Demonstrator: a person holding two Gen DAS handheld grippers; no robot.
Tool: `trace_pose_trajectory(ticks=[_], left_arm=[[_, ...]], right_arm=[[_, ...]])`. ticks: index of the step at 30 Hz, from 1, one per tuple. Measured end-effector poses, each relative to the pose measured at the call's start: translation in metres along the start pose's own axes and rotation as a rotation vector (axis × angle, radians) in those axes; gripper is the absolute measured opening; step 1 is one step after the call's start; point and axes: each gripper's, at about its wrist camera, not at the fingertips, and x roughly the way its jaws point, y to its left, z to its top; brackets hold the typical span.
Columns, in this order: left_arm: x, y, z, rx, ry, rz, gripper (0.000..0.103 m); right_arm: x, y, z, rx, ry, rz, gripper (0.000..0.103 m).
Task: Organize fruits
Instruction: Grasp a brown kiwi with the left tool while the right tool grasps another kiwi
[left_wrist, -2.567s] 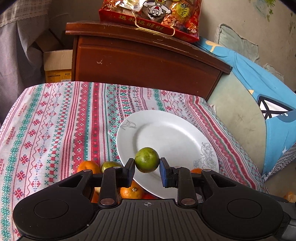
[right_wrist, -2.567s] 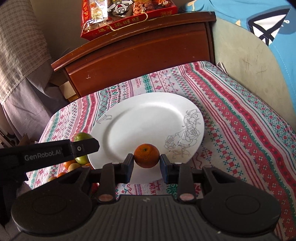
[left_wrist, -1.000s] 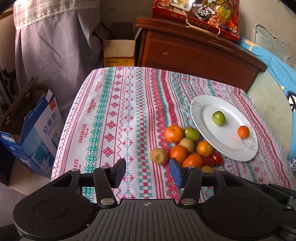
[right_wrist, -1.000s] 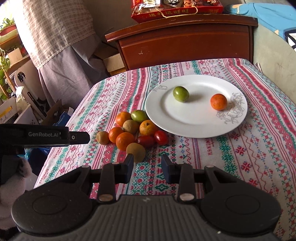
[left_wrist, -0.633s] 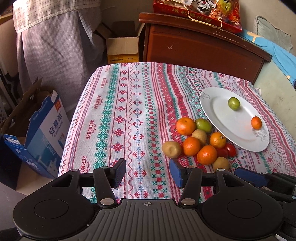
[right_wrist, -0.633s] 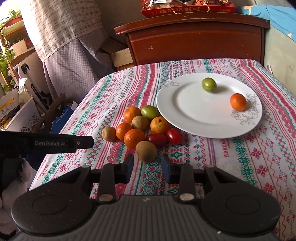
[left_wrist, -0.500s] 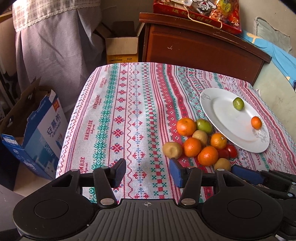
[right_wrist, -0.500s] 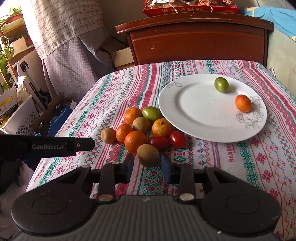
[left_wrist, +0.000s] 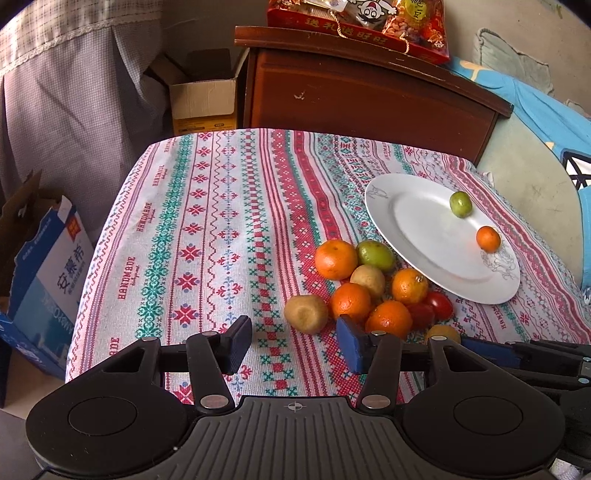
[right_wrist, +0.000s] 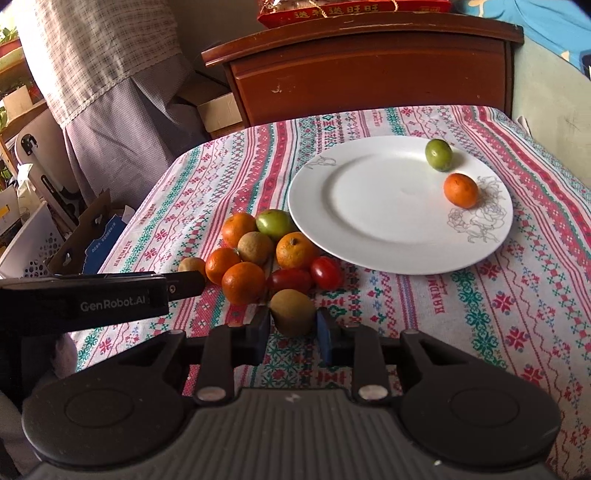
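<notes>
A white plate (right_wrist: 373, 243) (left_wrist: 417, 240) holds a green fruit (right_wrist: 438, 155) (left_wrist: 460, 204) and a small orange (right_wrist: 460, 190) (left_wrist: 488, 239). A heap of oranges (right_wrist: 243, 283), brown kiwis, a green fruit (right_wrist: 274, 223) and red tomatoes (right_wrist: 326, 272) lies left of the plate. My right gripper (right_wrist: 291, 321) has its jaws on either side of a brown kiwi (right_wrist: 291, 310) at the heap's near edge, close to its sides. My left gripper (left_wrist: 293, 345) is open and empty, just short of another kiwi (left_wrist: 306, 314).
The table has a striped patterned cloth (left_wrist: 207, 229). A wooden cabinet (left_wrist: 362, 92) stands behind it with a red snack pack (left_wrist: 358, 22) on top. Cardboard boxes (left_wrist: 40, 258) sit on the floor at left. A blue bed (left_wrist: 546, 118) is at right.
Both grippers let their fruits go on the plate, drew back, then came forward to the heap. The right jaws now sit around the near kiwi.
</notes>
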Motion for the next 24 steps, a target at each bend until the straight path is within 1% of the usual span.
trace_pose_trajectory(ticks=[4,6,13,15,24], left_arm=[[0.006,-0.002,0.000,0.003,-0.004,-0.006,0.048],[0.007,-0.003,-0.001,0.012,-0.007,-0.017,0.039],[0.011,-0.006,0.000,0.034,-0.013,-0.017,0.033],[0.012,-0.006,0.000,0.040,-0.016,-0.019,0.025],[0.007,-0.008,-0.001,0.035,-0.011,-0.025,0.024]], right_arm=[[0.000,0.000,0.000,0.004,0.003,0.000,0.027],[0.001,0.000,0.000,0.003,0.004,0.000,0.027],[0.001,0.001,0.000,0.009,0.004,0.000,0.027],[0.002,0.001,0.000,0.008,0.002,0.000,0.027],[0.001,0.002,0.000,0.003,0.004,-0.002,0.027]])
